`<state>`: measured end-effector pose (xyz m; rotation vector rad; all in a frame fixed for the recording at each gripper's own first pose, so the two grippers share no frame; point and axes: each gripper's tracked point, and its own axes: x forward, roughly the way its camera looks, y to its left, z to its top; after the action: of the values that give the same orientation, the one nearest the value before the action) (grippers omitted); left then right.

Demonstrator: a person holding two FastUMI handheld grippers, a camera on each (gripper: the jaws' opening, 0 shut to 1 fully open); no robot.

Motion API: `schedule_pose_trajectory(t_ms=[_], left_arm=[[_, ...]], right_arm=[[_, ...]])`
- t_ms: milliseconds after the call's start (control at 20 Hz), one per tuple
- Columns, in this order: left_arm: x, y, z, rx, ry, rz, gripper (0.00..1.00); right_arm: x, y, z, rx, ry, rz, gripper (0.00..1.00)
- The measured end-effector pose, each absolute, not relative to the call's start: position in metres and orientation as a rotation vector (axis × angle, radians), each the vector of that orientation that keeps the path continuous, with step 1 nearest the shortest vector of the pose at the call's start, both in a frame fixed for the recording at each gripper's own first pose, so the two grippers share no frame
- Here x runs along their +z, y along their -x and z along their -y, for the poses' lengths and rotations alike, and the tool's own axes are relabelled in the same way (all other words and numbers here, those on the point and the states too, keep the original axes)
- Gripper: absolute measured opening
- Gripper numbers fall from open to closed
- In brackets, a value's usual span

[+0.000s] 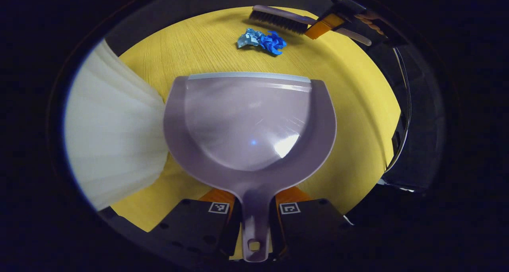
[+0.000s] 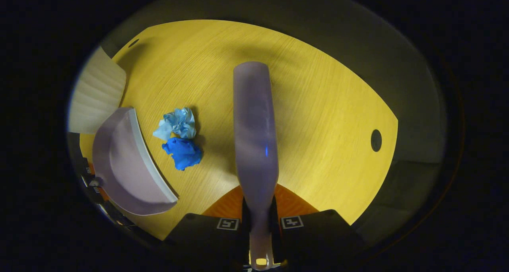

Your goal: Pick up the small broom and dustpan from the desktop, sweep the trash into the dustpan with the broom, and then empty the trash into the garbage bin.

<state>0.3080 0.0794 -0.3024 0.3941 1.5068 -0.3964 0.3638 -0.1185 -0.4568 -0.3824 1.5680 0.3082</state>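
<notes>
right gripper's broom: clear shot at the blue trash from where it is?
Probably yes. The right gripper is shut on the broom, bare desktop lies between it and the trash, and the dustpan waits on the trash's far side, lip facing it.

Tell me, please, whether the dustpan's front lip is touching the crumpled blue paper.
Apart. The right gripper view shows bare yellow desktop between the dustpan lip and the crumpled blue paper; the left gripper view agrees.

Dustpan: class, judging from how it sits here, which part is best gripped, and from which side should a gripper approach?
Grip the dustpan by its narrow handle, coming from behind, opposite the open lip facing the trash. The left gripper holds it there, keeping the wide scoop clear.
</notes>
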Motion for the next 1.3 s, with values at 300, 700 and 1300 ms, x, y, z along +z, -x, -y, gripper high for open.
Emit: schedule_pose_trajectory(t_ms=[300,700,1300], left_arm=[[-0.302,-0.312,-0.080,-0.417,-0.420,-1.515,0.29],[-0.304,-0.307,-0.075,-0.430,-0.340,-1.464,0.29],[-0.297,-0.306,-0.052,-0.432,-0.272,-1.425,0.29]], right_arm=[[-0.443,-0.334,0.084,0.665,0.470,-1.656,0.24],[-0.416,-0.330,0.109,0.767,0.338,-1.715,0.24],[-0.395,-0.368,0.170,0.411,0.262,-1.641,0.24]])
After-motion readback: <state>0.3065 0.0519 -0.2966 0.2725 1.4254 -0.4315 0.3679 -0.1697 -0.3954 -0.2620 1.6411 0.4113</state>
